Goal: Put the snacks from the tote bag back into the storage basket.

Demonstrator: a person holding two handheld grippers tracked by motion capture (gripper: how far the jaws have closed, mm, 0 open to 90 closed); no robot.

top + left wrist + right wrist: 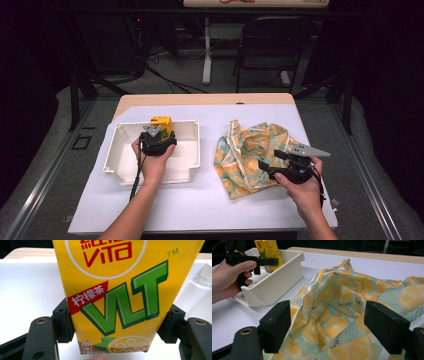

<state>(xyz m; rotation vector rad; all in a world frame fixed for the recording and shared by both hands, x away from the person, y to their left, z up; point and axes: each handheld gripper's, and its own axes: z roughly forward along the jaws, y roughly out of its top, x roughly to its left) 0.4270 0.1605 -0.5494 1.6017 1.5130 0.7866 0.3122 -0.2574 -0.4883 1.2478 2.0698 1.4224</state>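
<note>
A yellow lemon tea carton (161, 122) stands upright at the far side of a white plastic bin (112, 150). My left gripper (162, 132) is shut on it, with a black pad pressed against each side of the carton (117, 290) low down. I cannot tell whether the carton rests on the bin floor. A crumpled cloth bag (247, 145) with an orange-slice print lies on the right of the table. My right gripper (270, 164) is open at its near right edge, and the bag (342, 297) spreads out beyond its jaws without touching them. The right gripper view also shows the carton (270, 251) in the bin (277, 280).
A white sheet (200, 200) covers the table, whose wooden far edge (205, 98) shows behind it. A dark folding chair (272, 45) and a white stand leg (206, 50) are on the floor beyond. Bare sheet lies between bin and bag.
</note>
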